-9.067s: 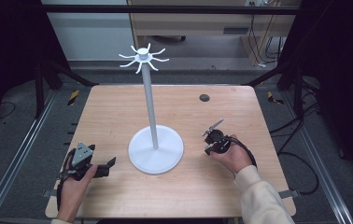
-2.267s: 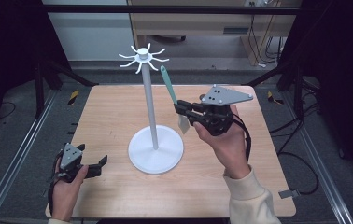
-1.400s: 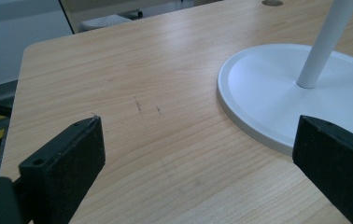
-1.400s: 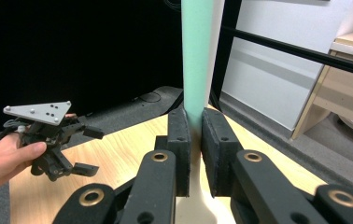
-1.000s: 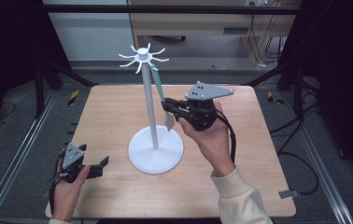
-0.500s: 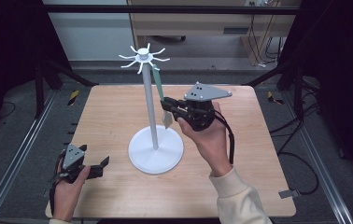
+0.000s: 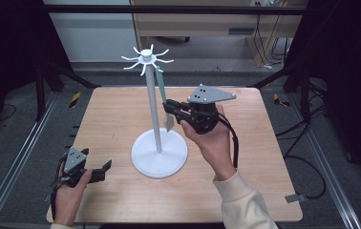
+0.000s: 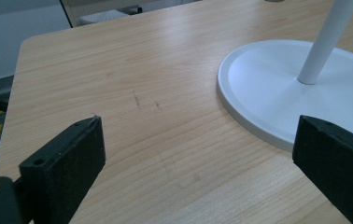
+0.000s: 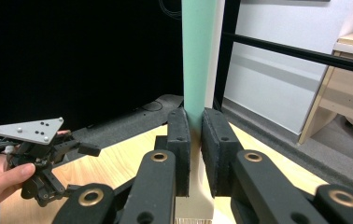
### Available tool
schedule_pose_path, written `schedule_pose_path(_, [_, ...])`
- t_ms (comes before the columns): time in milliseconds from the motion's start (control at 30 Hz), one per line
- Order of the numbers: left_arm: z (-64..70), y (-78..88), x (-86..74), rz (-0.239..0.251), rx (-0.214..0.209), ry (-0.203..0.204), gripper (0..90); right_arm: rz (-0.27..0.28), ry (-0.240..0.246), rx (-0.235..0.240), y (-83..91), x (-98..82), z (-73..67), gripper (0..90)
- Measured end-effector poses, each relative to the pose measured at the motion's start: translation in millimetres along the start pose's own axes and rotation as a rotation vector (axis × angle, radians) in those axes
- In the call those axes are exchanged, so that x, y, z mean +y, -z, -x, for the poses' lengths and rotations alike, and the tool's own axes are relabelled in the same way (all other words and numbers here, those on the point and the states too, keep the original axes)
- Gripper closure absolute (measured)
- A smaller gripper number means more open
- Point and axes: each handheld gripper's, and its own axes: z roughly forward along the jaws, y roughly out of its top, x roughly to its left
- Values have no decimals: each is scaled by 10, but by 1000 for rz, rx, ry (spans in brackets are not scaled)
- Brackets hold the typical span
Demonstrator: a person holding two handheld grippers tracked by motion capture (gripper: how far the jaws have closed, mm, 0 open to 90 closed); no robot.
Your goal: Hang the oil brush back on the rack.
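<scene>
1. We see a wooden table (image 7: 121,114) with a white stand (image 7: 155,109) on it: a round base (image 7: 159,155), a thin upright pole, and a crown of short hooks (image 7: 146,58) at the top.
2. The right gripper (image 7: 170,106) is held up off the table, just right of the pole, about halfway up it. Its jaws are pressed onto a brush (image 7: 163,98) with a green handle.
3. In the right gripper view the jaws pinch the brush (image 9: 198,60) where the green handle meets its pale wooden lower part; the handle rises straight up between them and a strip of bristles shows at the bottom edge.
4. In the high view the brush handle runs up to the hooks on the right side of the crown; we cannot tell whether it hangs on one or only touches it. Its pale lower end hangs below the jaws, above the base and clear of it.
5. The left gripper (image 7: 100,171) rests low at the table's near left corner, held in the left hand (image 7: 69,191), well apart from the stand. Its jaws are spread wide with nothing between them.
6. The left gripper view shows bare wood between the two jaws and the base (image 8: 277,88) ahead at right.
7. The right gripper view also shows the left gripper (image 9: 79,151) farther off, over the table.
</scene>
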Motion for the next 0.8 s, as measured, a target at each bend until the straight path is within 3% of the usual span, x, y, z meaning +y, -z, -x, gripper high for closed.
schedule_pose_path(567, [-8,2,-4,-3,2,5,21,0,-2,14,-16,-3,-13,816])
schedule_pose_path(800, [-3,-2,7,3,1,2,21,-24,8,28,-34,-18,-41,793])
